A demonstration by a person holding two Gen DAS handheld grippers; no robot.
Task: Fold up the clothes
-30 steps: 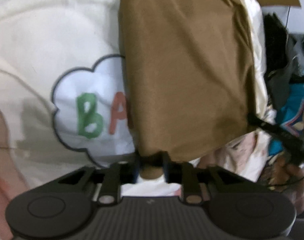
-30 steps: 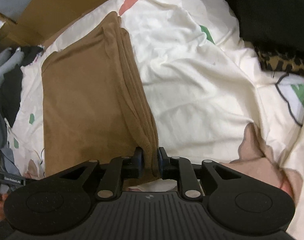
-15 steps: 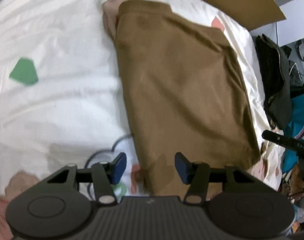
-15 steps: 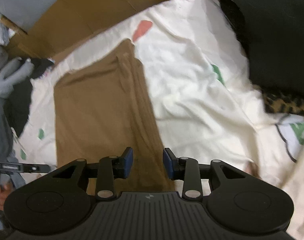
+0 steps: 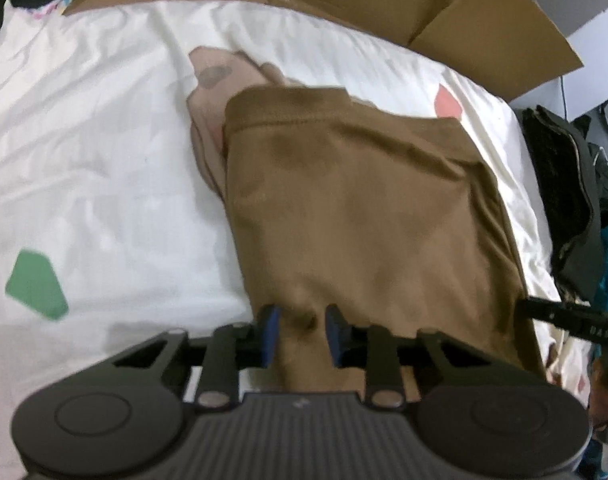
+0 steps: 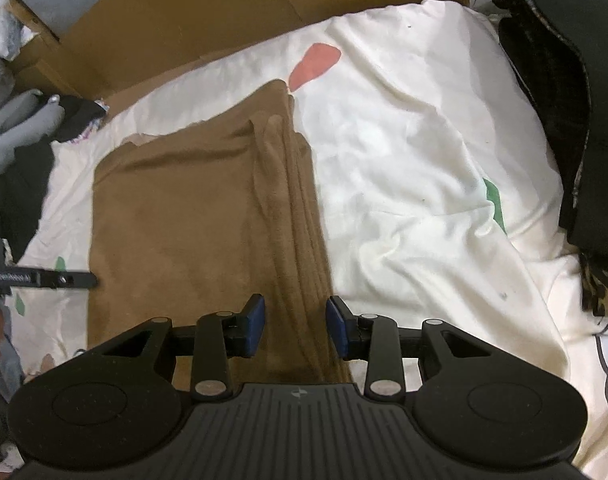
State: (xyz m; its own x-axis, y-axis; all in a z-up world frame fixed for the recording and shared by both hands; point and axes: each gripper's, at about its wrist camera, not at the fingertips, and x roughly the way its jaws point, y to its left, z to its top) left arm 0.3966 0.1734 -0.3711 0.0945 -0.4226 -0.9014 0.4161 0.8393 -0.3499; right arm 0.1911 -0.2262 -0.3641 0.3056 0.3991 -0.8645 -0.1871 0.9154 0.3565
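left hand-held gripper (image 5: 299,330): jaws standing partly apart, blue pads straddling a raised bit of the brown garment (image 5: 368,216) near its near-left corner; not clamping, contact with the cloth hard to tell through blur
right hand-held gripper (image 6: 295,326): jaws gaping wider, hovering over the stacked folded edge of the brown garment (image 6: 207,220); gripping nothing
brown garment: lying folded into a rough rectangle on the bed sheet (image 6: 416,184), stretching straight ahead of both grippers; layered edges running forward between the right gripper's pads
bed sheet: white with coloured patches, spreading left of the left gripper and right of the right gripper
cardboard (image 6: 207,12): standing beyond the garment's far end
dark clothes pile (image 6: 556,92): sitting far right of the right gripper
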